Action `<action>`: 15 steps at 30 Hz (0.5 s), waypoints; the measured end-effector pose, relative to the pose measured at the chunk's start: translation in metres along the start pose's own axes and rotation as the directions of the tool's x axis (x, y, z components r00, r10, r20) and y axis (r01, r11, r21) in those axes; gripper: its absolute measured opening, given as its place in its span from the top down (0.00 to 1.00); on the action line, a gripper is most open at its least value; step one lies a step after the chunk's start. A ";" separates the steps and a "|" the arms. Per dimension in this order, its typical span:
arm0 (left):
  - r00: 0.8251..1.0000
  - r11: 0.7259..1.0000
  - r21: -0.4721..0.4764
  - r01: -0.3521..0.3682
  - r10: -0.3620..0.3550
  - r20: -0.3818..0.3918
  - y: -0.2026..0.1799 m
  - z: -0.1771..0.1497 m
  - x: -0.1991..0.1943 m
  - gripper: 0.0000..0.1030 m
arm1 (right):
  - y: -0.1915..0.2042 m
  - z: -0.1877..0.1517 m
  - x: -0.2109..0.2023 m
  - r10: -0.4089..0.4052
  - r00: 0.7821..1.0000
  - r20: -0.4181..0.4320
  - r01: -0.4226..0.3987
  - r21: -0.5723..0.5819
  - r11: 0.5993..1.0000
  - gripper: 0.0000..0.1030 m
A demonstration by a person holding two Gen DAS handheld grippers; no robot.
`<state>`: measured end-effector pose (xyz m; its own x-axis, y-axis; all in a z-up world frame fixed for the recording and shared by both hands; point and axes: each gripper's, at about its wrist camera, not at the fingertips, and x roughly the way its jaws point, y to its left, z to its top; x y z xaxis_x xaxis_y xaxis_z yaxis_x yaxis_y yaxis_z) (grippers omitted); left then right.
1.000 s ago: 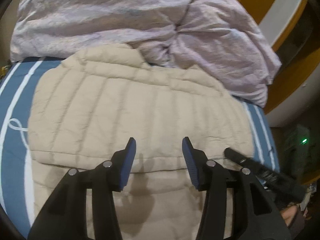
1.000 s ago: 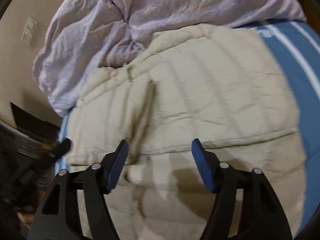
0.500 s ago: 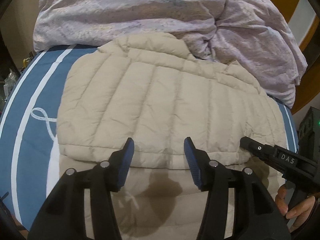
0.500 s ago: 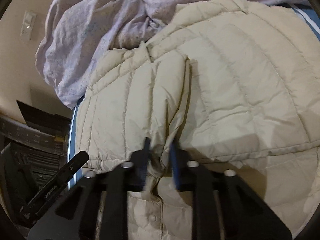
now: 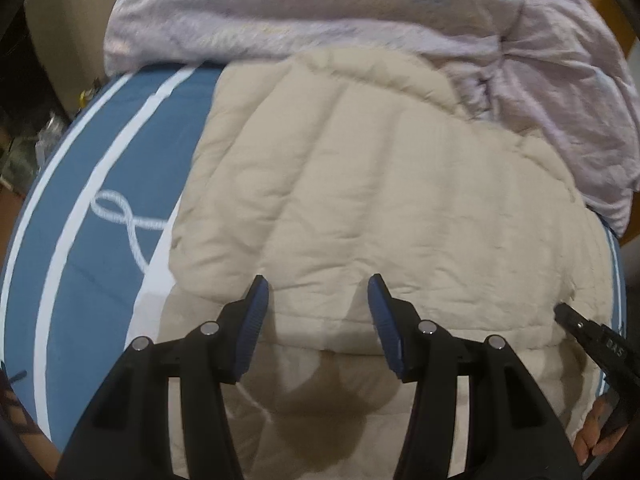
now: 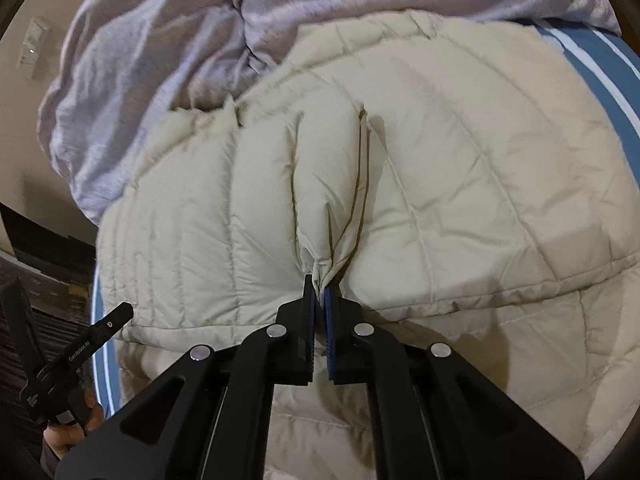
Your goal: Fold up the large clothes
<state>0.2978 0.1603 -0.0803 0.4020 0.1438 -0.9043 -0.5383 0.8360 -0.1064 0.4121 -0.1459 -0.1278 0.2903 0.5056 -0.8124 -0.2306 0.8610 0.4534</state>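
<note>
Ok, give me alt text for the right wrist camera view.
The right tool is shut on a pinched fold of a beige quilted jacket spread on a blue striped bedcover, with a crumpled lilac duvet behind it.

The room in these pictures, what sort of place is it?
Most likely a bedroom. A beige puffer jacket lies on a blue bedcover with white stripes, a crumpled lilac duvet is bunched behind it, and a wall switch shows beside the bed.

Bed with blue, white-striped cover (image 5: pixel 84 280) carries beige quilted jacket (image 5: pixel 380 208) centrally and crumpled lilac duvet (image 5: pixel 320 12) at 12 o'clock.
</note>
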 end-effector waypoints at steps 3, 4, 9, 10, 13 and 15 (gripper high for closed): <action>1.000 1.000 -0.010 -0.005 0.005 -0.014 0.003 -0.003 0.009 0.49 | 0.002 0.001 0.006 -0.022 1.000 -0.019 0.021 -0.025 0.999 0.95; 1.000 1.000 -0.010 -0.007 0.007 -0.013 0.003 -0.004 0.008 0.49 | 0.002 0.001 0.006 -0.022 1.000 -0.022 0.022 -0.029 0.999 0.95; 0.999 0.999 -0.019 0.037 -0.037 0.001 0.009 -0.012 -0.010 0.47 | 0.001 -0.001 -0.009 0.006 1.000 -0.030 -0.008 -0.057 0.998 0.56; 0.999 0.999 -0.019 0.043 -0.043 0.005 0.011 -0.015 -0.013 0.46 | -0.002 -0.004 -0.018 0.015 1.000 -0.011 -0.016 -0.060 0.998 0.48; 0.998 0.998 -0.023 0.051 -0.050 0.023 0.022 -0.028 -0.027 0.42 | -0.008 -0.014 -0.038 0.006 0.999 0.043 -0.002 -0.083 0.997 0.36; 0.998 0.998 -0.030 0.054 -0.054 0.028 0.031 -0.038 -0.034 0.41 | -0.014 -0.021 -0.048 0.002 0.999 0.051 0.002 -0.081 0.997 0.36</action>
<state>0.2394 0.1614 -0.0683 0.4509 0.1136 -0.8853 -0.5380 0.8261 -0.1680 0.3822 -0.1830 -0.1031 0.3368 0.5099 -0.7916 -0.3045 0.8545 0.4209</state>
